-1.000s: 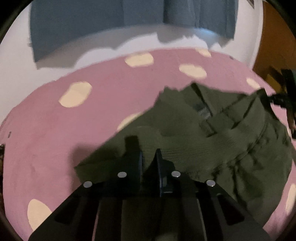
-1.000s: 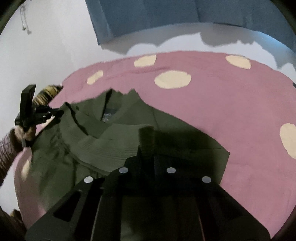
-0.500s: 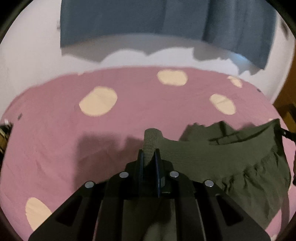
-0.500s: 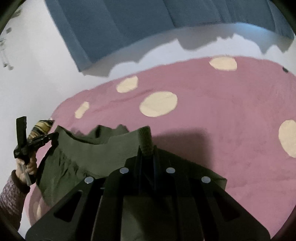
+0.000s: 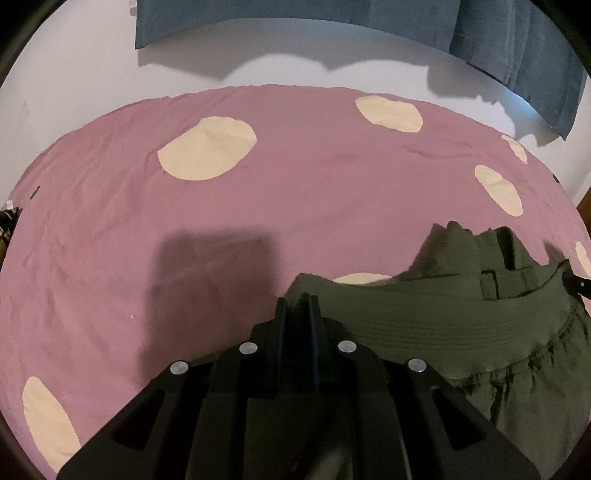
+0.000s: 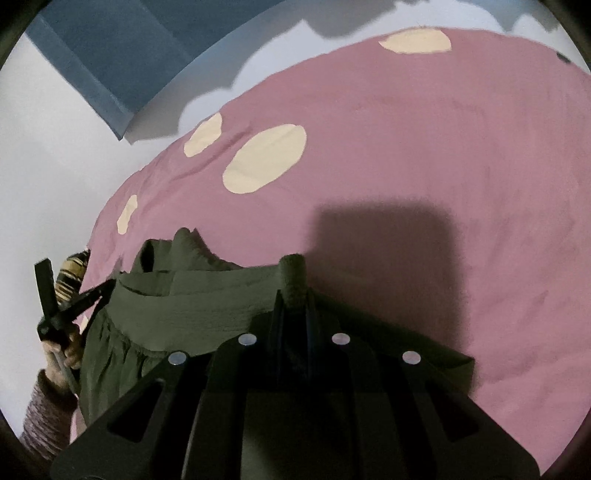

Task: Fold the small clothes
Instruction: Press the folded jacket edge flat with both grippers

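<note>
An olive green garment (image 5: 424, 317) with a ribbed waistband hangs stretched between my two grippers over a pink bedspread (image 5: 295, 166) with cream dots. My left gripper (image 5: 295, 301) is shut on one end of the waistband, with a fold of cloth pinched between its fingers. My right gripper (image 6: 293, 295) is shut on the other end, and a roll of fabric sticks up past its fingertips. In the right wrist view the garment (image 6: 207, 306) runs left to the left gripper (image 6: 109, 286), held by a hand in a knit sleeve. The right gripper (image 5: 574, 282) shows at the left wrist view's right edge.
Blue cloth (image 5: 332, 14) hangs on the white wall behind the bed, also seen as blue cloth (image 6: 129, 55) in the right wrist view. The bedspread stretches wide beyond the garment. A brown wooden edge (image 5: 585, 206) shows at far right.
Both grippers drew back and sank with the garment. It lay spread wide across the bedspread before; now only its waistband and top stretch between them, and more bedspread shows ahead.
</note>
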Demonstrator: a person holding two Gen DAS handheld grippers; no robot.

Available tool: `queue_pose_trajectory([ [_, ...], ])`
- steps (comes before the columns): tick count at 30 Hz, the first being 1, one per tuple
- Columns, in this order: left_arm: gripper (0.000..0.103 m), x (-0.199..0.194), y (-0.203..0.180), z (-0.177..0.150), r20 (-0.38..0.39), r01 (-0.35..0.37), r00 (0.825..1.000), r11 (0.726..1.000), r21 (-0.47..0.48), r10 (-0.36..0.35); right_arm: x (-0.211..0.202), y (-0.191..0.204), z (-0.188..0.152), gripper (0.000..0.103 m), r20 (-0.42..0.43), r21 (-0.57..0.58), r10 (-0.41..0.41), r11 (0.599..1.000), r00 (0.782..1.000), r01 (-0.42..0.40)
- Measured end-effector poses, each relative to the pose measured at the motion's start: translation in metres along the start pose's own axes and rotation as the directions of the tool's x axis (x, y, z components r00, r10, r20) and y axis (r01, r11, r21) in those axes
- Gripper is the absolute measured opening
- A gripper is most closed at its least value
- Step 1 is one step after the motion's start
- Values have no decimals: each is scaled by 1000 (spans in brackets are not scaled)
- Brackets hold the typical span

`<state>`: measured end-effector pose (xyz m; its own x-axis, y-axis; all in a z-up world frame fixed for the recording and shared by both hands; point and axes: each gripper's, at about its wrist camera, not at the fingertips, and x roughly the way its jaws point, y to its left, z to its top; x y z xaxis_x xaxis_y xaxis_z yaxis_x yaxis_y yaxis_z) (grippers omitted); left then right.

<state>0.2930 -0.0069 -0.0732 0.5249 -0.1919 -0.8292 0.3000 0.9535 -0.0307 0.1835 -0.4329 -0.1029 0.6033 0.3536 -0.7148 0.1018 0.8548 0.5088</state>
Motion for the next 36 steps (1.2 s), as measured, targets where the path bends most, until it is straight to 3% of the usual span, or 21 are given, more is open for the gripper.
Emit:
queue_pose_trajectory([
  [26, 11, 6, 6, -7, 50, 37, 998, 999, -32, -36, 7, -26, -1, 9, 17, 121, 127, 984, 992, -128],
  [32, 19, 1, 8, -4, 34, 34, 999, 997, -65, -32, 2, -36, -1, 14, 26, 182, 170, 968, 985, -171],
  [36, 23, -12, 7, -5, 30, 14, 999, 996, -84, -11, -9, -33, -2, 22, 30, 176, 131, 975, 991, -134],
])
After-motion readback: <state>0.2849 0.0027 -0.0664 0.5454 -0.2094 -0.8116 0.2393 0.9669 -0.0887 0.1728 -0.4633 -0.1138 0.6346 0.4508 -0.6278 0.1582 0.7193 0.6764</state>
